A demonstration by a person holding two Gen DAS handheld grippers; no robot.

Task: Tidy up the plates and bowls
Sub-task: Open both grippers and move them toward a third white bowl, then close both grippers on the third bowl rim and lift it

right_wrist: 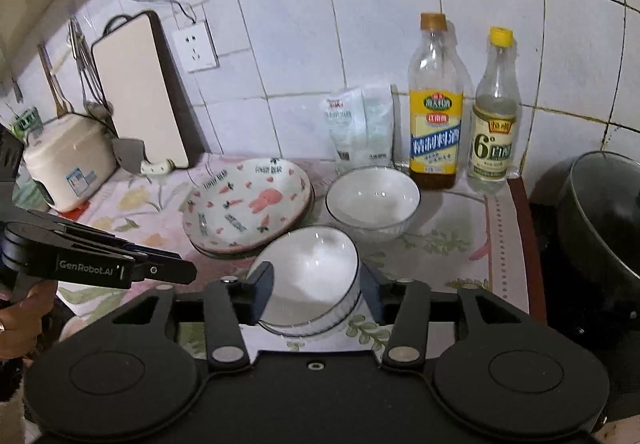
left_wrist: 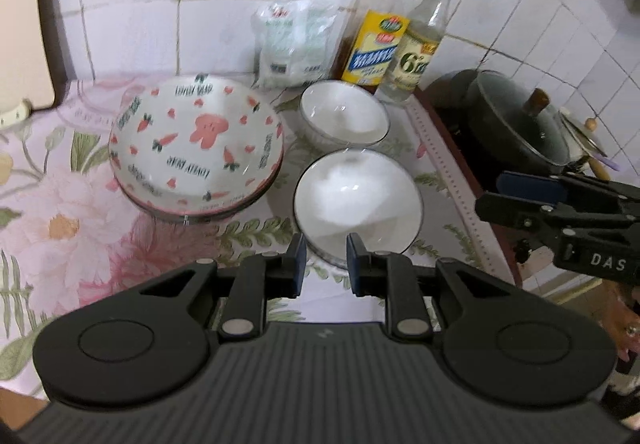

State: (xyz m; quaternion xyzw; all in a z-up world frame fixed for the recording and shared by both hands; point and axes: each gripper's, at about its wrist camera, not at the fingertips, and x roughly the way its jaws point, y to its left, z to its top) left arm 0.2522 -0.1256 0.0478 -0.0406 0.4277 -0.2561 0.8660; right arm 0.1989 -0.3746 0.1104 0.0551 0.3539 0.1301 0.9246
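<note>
Patterned plates point(left_wrist: 196, 148) point(right_wrist: 248, 204) with a pink rabbit and carrots lie stacked on the floral cloth. To their right stand two white bowls with dark rims, the far one point(left_wrist: 344, 116) point(right_wrist: 372, 200) near the bottles and the near one point(left_wrist: 358, 200) point(right_wrist: 308, 276) in front. My left gripper point(left_wrist: 327, 264) point(right_wrist: 188, 268) hovers just before the near bowl, its jaws only slightly apart with nothing between them. My right gripper point(right_wrist: 316, 294) is open. In its own view the near bowl shows between its fingers. The left wrist view shows the right gripper point(left_wrist: 496, 196) off to the bowl's right, clear of it.
Two bottles point(right_wrist: 434, 104) point(right_wrist: 494, 108) and white bags point(right_wrist: 358, 124) stand against the tiled wall. A black pot with a glass lid point(left_wrist: 520, 120) sits on the stove at right. At the left are a rice cooker point(right_wrist: 68, 164) and a leaning cutting board point(right_wrist: 140, 92). A hand point(right_wrist: 20, 320) holds the left gripper.
</note>
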